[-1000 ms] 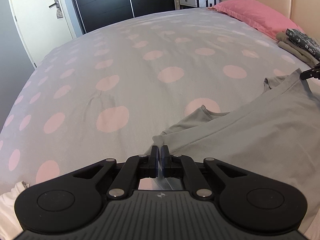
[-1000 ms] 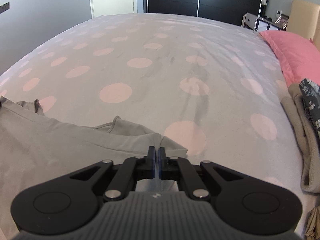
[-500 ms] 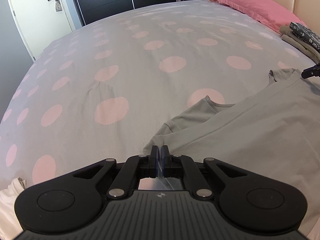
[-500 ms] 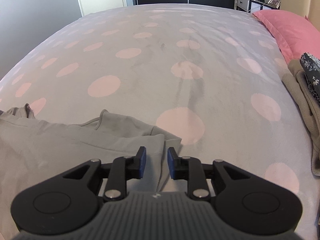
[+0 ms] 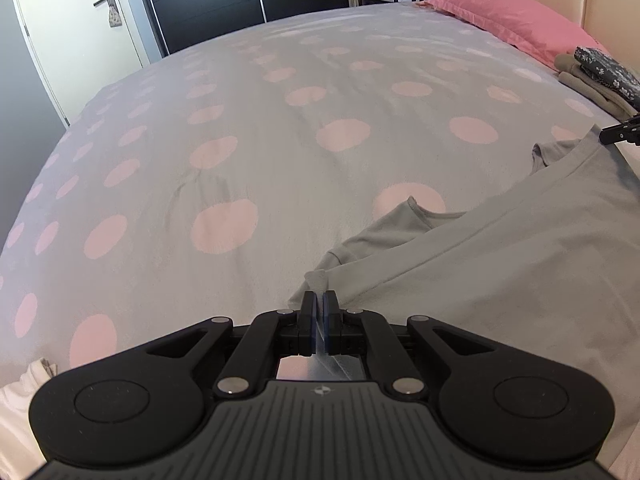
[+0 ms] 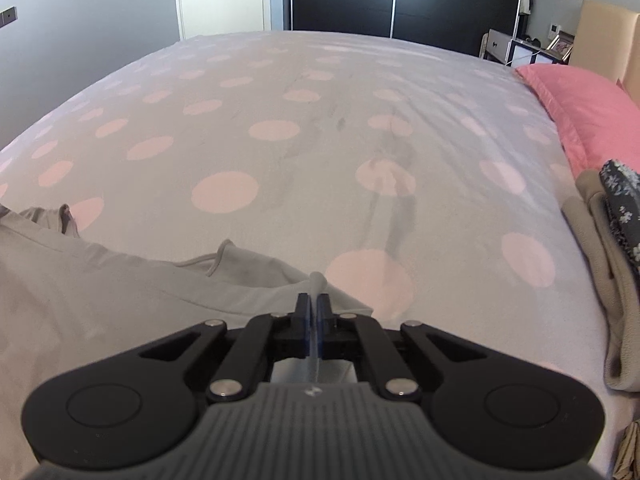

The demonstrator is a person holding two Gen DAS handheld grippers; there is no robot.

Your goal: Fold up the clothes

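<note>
— What does your left wrist view give you?

— Your left hand-held gripper (image 5: 319, 299) has its black jaws pressed together on a pinch of the grey shirt (image 5: 520, 264), a soft matte knit with a stitched hem. The shirt spreads to the right over the bed (image 5: 240, 128), whose grey cover carries round pink dots. At the right edge you can see the tip of your other gripper (image 5: 620, 131) at the shirt's far corner. A pink pillow (image 5: 508, 16) and a folded pile (image 5: 600, 80) — beige cloth under dark floral — lie beyond.

— And the right wrist view?

— Your right hand-held gripper (image 6: 314, 304) is clamped on a fold of the same shirt (image 6: 100, 292), which trails off to the left. The only marking is a small white emblem on each ribbed gripper body; no writing is readable.
</note>
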